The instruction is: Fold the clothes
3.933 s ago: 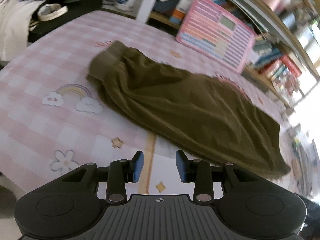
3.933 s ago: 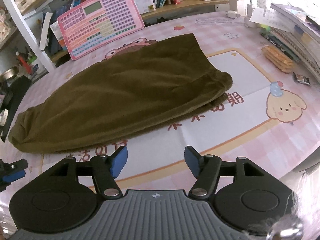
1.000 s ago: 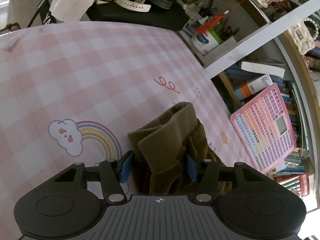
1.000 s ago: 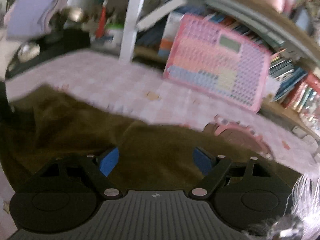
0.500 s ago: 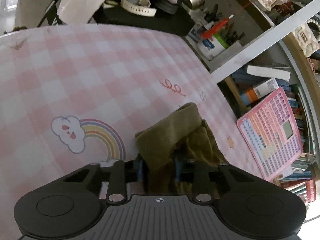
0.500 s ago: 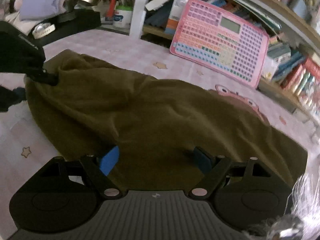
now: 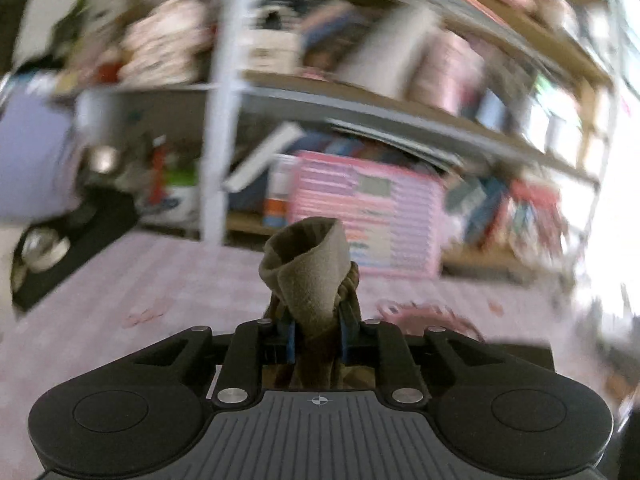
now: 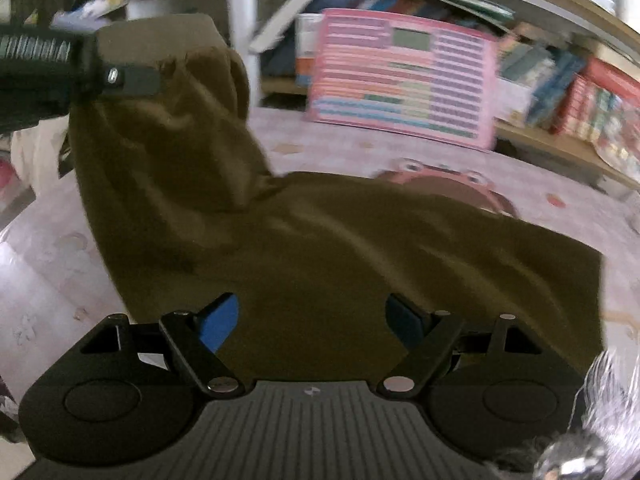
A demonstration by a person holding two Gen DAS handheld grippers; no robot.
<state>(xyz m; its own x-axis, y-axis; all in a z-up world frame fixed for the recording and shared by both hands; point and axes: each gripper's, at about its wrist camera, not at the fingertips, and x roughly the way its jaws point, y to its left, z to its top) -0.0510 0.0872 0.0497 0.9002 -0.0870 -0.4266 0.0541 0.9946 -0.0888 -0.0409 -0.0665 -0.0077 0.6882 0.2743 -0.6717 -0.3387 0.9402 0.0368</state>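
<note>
Left wrist view: the blue pads [image 7: 290, 336] of the left gripper [image 7: 318, 334] are seen clamped on a bunched end of the olive garment [image 7: 308, 276], whose ribbed band is curled into a tube above the fingers. The background is blurred; a pink checked mat [image 7: 120, 280] and a pink keyboard toy [image 7: 366, 224] propped against the shelf [image 7: 360, 100] can be made out, but no writing can be read.

Right wrist view: the right gripper [image 8: 312, 320] is shown with its fingers spread wide, nothing between them, above the garment [image 8: 360, 264]. The left gripper [image 8: 134, 80] is seen from the side at upper left, with one end of the garment lifted off the mat [image 8: 320, 140] while the rest is left lying on it. A cartoon face [image 8: 440, 180] printed on the mat is partly covered by the cloth. Rows of coloured keys and a small grey screen are visible on the toy [image 8: 404, 76]; their labels are too blurred to read. Books [image 8: 560, 80] are stood on the shelf at right, titles illegible.
</note>
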